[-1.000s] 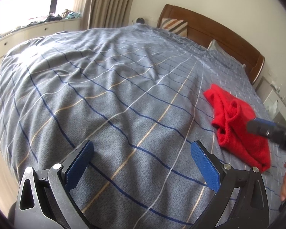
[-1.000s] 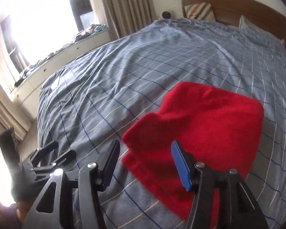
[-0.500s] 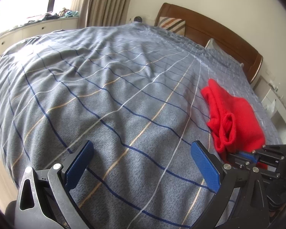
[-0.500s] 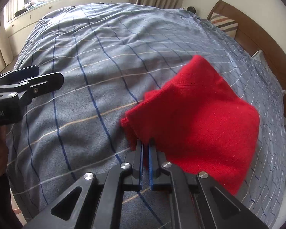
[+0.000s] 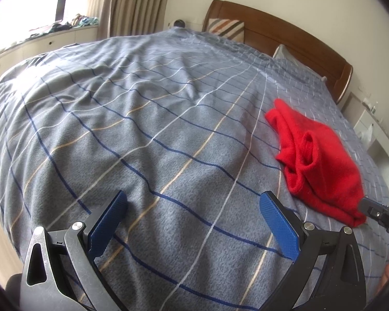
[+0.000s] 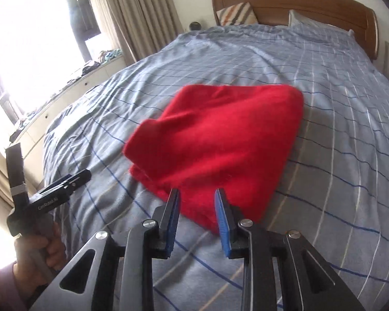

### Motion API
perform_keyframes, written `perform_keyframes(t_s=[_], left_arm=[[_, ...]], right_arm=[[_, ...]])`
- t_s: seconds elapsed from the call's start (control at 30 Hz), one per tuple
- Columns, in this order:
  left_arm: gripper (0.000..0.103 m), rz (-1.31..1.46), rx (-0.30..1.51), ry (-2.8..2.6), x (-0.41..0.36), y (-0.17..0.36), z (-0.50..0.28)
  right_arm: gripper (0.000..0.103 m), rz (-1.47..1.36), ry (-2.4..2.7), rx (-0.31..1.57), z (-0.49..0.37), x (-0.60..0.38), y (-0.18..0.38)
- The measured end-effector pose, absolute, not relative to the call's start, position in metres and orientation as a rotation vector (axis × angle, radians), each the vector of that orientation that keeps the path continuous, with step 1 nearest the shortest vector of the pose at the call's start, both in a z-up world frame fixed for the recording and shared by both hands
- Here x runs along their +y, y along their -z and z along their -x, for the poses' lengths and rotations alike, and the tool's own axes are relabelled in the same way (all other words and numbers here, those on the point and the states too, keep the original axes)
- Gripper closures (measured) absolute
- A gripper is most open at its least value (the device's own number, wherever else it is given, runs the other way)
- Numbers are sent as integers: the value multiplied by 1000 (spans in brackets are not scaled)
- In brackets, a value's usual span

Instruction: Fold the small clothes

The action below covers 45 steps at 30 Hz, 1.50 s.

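Observation:
A red knitted garment (image 5: 321,160) lies folded on the blue-grey checked bedspread (image 5: 168,129), right of the middle. In the right wrist view the garment (image 6: 220,140) fills the centre. My right gripper (image 6: 197,191) is at its near edge with its jaws opening; the cloth's edge shows in the gap and the pads are off it. Its tip (image 5: 376,211) shows beside the garment's near corner in the left wrist view. My left gripper (image 5: 193,195) stands wide open over bare bedspread to the left, with nothing between its fingers. A hand holds it (image 6: 77,177).
A wooden headboard (image 5: 285,26) with a striped cushion (image 5: 225,27) and a pillow closes the far end. Curtains (image 5: 132,2) and a low white cabinet (image 5: 39,44) with scattered clothes run along the left. A white bedside unit (image 5: 376,132) stands at the right.
The right gripper shut at the garment's near edge half a second ago, and its jaws have since parted. It swung round to the garment's near corner. The left gripper stayed put.

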<state>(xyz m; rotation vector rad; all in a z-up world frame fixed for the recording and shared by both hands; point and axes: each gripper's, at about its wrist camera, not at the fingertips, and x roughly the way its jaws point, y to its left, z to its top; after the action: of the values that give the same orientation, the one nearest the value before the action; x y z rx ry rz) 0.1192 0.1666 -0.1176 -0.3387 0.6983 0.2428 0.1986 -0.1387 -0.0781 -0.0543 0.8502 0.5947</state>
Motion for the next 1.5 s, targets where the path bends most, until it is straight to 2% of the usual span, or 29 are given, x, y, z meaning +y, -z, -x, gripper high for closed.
perform_keyframes(t_s=[0.1,0.3,0.4,0.47,0.53,0.67,0.77,1.5], left_arm=[[1,311,712,-239,163,120,-118],[1,359,704,-204,165,120,-114],[1,335,696,-166,153,118,-114],[1,299,695,-153,144,119,-114],[1,267,716,-147,136,123,-116],[1,208,745,-184,125,134,-121],[1,169,739,-203,120,137,-120],[0,81,722,-235,108,143,-117]], right_arm=[[78,105,-578,955,-201,-135,109],[78,13,-511,841,-147,-166,104],[67,-61,-417,773,-121,-185,98],[45,-94,-357,741,-105,-197,101],[36,-100,-323,717,-93,-206,105],[33,-26,-294,719,-76,-210,119],[26,1,-307,704,-69,-210,123],[19,60,-279,683,-61,-204,144]])
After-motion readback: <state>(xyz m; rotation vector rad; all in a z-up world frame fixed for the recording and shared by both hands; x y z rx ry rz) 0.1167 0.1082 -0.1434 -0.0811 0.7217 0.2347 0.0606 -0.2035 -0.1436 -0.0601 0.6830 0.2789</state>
